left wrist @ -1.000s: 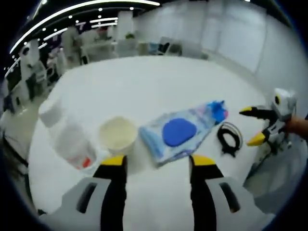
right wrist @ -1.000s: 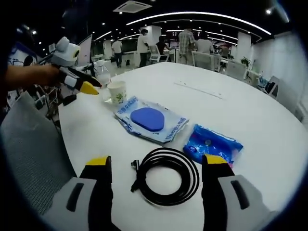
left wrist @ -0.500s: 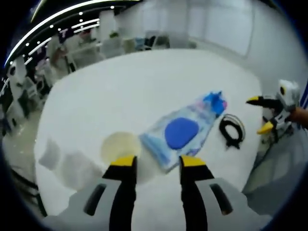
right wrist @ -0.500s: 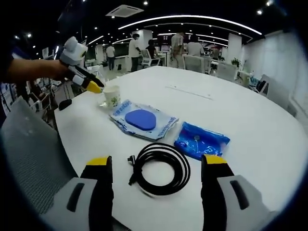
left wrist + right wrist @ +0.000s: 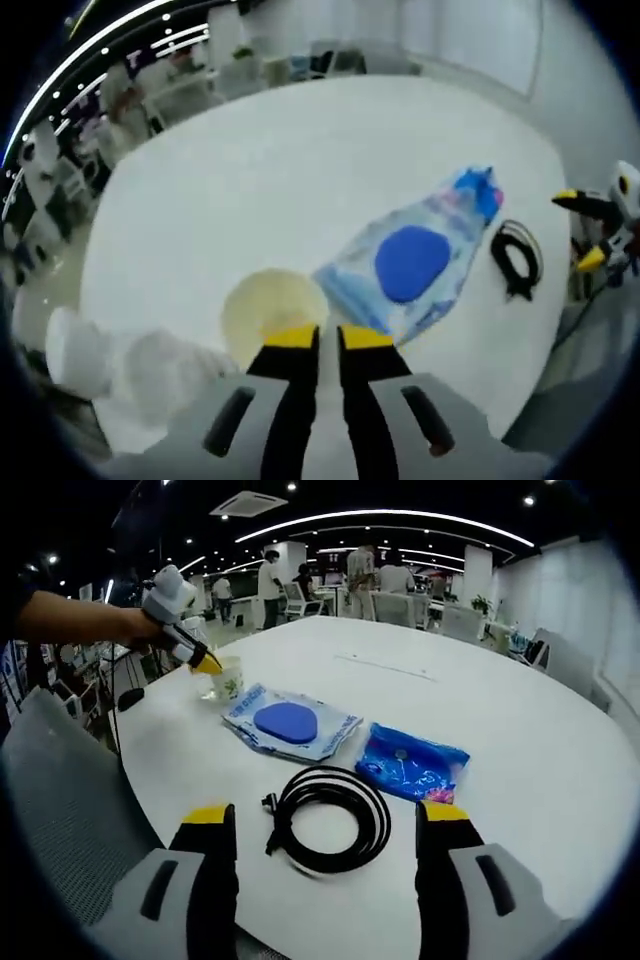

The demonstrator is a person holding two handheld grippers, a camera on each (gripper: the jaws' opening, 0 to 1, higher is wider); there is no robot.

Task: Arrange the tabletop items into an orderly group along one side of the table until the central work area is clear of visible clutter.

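Low in the left gripper view, just left of centre, sits the paper cup [image 5: 272, 312], rim up, on the white desk [image 5: 300, 170]. Left hand-held gripper [image 5: 318, 337]: yellow tips drawn nearly together at the cup's near rim; whether they pinch the wall I cannot tell. Right of the cup, touching or just beside it, lies the wipes pack with blue lid [image 5: 410, 262]; a clear bottle [image 5: 120, 362] lies at lower left, blurred.

Right gripper view: right hand-held gripper [image 5: 327, 815] hangs with jaws wide apart, nothing between them, above the coiled black cable [image 5: 327, 818] at lower centre. Blue pouch [image 5: 410, 763] just right of it.

Judgement: a thin cup wall crushes easily, so grip lightly, lift straight, and keep it upright in case of contents. Set it near the bottle at the desk edge.
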